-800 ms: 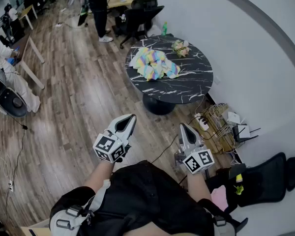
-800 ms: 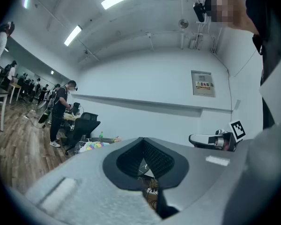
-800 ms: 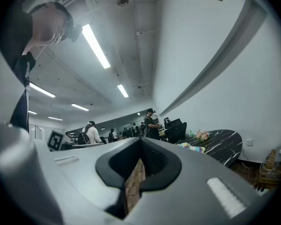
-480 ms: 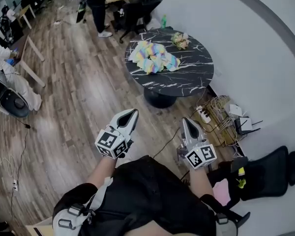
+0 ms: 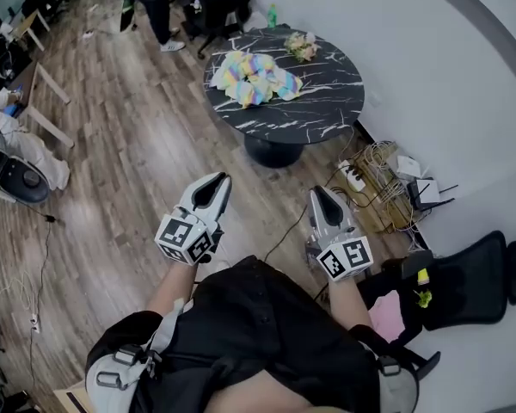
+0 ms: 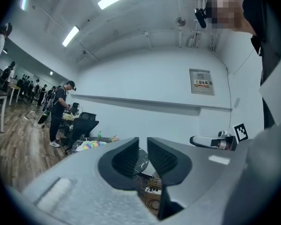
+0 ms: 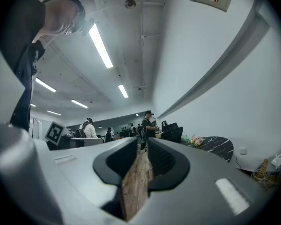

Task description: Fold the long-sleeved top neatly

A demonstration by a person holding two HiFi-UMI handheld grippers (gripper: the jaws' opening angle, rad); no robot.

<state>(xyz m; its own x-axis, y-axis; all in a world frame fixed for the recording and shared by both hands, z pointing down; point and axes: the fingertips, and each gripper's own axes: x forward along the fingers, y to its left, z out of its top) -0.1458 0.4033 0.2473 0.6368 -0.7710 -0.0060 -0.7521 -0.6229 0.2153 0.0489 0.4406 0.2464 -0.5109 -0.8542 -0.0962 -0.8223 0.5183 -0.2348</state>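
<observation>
Glossy black marble-look round table [image 5: 327, 101], crumpled rainbow cloth top [image 5: 254, 77], matt wood-plank floor [image 5: 129, 162], smooth matt white wall [image 5: 447, 84]

The long-sleeved top [image 5: 251, 77] is a pastel rainbow garment in yellow, pink, blue and green, lying unfolded in a crumpled, spread-out heap on the far-left part of the round black marbled worktop [image 5: 310, 127]. It lies well ahead of the fingers of the left gripper [image 5: 217, 181] and the right gripper [image 5: 316, 194], well apart from both pairs and touched by neither. In the left gripper view it shows as a small bright patch low and to the left of the 2 fingers, its sleeves too small to make out.
</observation>
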